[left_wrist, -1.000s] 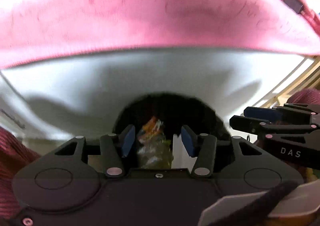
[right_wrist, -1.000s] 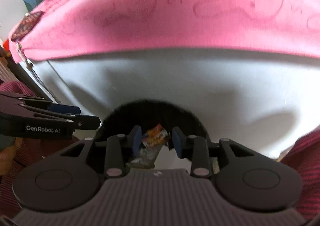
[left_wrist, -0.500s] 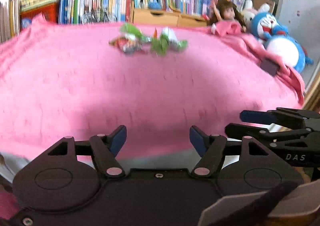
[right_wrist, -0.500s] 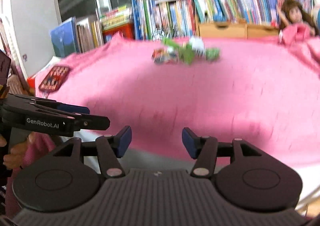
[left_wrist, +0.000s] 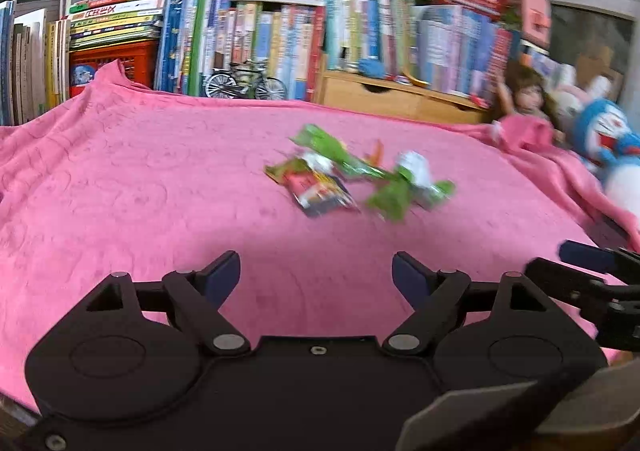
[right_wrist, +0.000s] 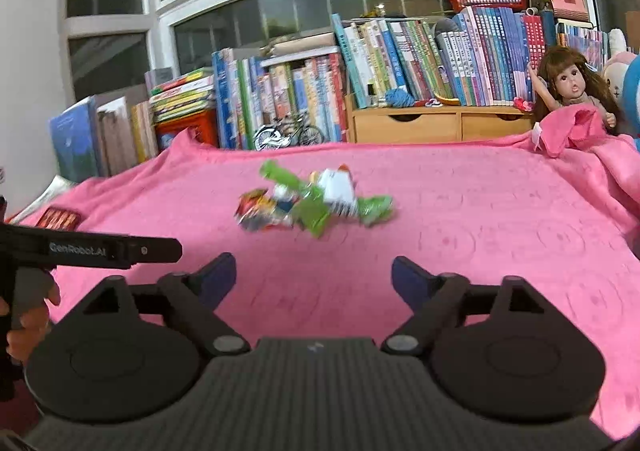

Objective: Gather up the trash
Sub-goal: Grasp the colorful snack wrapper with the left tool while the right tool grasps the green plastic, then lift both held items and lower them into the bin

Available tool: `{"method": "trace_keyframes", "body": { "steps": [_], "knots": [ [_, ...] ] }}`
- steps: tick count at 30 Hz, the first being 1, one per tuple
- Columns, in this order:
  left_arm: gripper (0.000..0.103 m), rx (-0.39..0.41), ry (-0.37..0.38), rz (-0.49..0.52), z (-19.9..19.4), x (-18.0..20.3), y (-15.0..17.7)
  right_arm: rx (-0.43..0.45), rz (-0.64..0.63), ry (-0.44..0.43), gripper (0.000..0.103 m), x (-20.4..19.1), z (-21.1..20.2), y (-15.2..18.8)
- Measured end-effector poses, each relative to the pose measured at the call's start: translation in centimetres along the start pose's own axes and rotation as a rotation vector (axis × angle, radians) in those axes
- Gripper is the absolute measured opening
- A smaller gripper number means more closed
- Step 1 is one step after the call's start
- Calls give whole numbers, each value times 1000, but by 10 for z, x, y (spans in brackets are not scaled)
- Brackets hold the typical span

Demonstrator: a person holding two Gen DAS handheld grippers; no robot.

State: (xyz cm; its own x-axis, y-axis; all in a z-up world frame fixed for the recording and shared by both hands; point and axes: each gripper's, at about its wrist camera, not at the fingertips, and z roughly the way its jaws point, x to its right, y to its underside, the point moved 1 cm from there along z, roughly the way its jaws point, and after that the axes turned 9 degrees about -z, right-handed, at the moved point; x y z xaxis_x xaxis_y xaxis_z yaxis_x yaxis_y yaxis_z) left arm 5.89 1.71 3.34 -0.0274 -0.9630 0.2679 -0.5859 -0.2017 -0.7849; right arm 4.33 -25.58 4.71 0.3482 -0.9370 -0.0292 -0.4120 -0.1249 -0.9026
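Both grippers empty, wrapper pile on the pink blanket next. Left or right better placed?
Marginal, leaning right. The wrapper pile sits almost on the right gripper centreline; for the left gripper it lies right of centre. Both are open, their jaws having just been opening, nothing between them.

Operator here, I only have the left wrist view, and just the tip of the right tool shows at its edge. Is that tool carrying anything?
Observer: No. The right tool has just been opening its jaws; they stand wide with nothing between them.
Operator: Good. Besides the wrappers in the middle, is anything else lying on the blanket?
Observer: Yes. A flat red patterned item lies at the left edge of the blanket, well apart from the wrappers. I cannot tell whether it is trash.
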Motion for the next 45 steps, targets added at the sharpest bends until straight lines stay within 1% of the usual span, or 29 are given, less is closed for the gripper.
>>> {"method": "trace_keyframes", "body": {
  "steps": [3, 5, 9, 13, 17, 18, 19, 20, 21, 22, 23, 25, 26, 27, 30, 32, 34, 35, 37, 40, 43, 44, 45],
  "knots": [
    [82, -21, -27, -53, 36, -4, -21, 2, 24, 4, 94, 11, 27, -13],
    [82, -26, -28, -99, 58, -7, -34, -5, 43, 9, 95, 15, 47, -21],
    [82, -36, -43, -167, 98, -9, -48, -25, 119, 1, 96, 25, 82, -33],
    [82, -71, -84, -203, 133, -10, -54, -57, 219, 3, 96, 35, 117, -41],
    [81, -84, -89, -219, 155, -9, -53, -108, 267, 21, 96, 41, 149, -43],
    [79, -84, -91, -218, 158, -8, -52, -115, 272, 24, 93, 42, 154, -42],
    [78, -81, -90, -218, 162, -8, -51, -128, 274, 24, 87, 42, 158, -41],
    [76, -72, -88, -223, 163, -8, -50, -151, 280, 18, 73, 42, 162, -39],
    [68, -60, -85, -233, 164, -9, -49, -165, 285, 17, 63, 42, 162, -37],
    [59, -55, -84, -236, 162, -9, -48, -162, 274, 26, 63, 40, 160, -35],
    [55, -54, -83, -229, 161, -8, -47, -161, 245, 28, 62, 37, 158, -33],
    [37, -58, -60, -216, 157, -6, -44, -171, 195, 42, 61, 34, 153, -30],
    [31, -67, -50, -215, 156, -5, -42, -175, 177, 49, 60, 33, 151, -30],
    [24, -73, -49, -216, 154, -5, -41, -183, 160, 59, 59, 32, 148, -28],
    [19, -65, -56, -204, 143, -2, -36, -203, 119, 79, 58, 31, 139, -23],
    [18, -54, -52, -191, 134, 0, -31, -230, 93, 89, 59, 29, 134, -17],
    [17, -46, -46, -173, 124, 2, -27, -256, 97, 72, 59, 30, 131, -9],
    [17, -44, -40, -163, 119, 3, -24, -243, 92, 73, 59, 29, 126, -5],
    [16, -35, -37, -151, 107, 4, -20, -228, 92, 71, 55, 29, 118, -3],
    [16, 1, -39, -127, 87, 5, -12, -196, 126, 52, 48, 30, 105, -2],
    [16, 39, -36, -105, 65, 6, -7, -161, 126, 32, 44, 27, 90, -6],
    [16, 56, -36, -91, 57, 7, -5, -150, 122, 23, 41, 25, 85, -7],
    [16, 71, -36, -78, 50, 7, -4, -141, 119, 17, 40, 23, 81, -8]
  ]
}}
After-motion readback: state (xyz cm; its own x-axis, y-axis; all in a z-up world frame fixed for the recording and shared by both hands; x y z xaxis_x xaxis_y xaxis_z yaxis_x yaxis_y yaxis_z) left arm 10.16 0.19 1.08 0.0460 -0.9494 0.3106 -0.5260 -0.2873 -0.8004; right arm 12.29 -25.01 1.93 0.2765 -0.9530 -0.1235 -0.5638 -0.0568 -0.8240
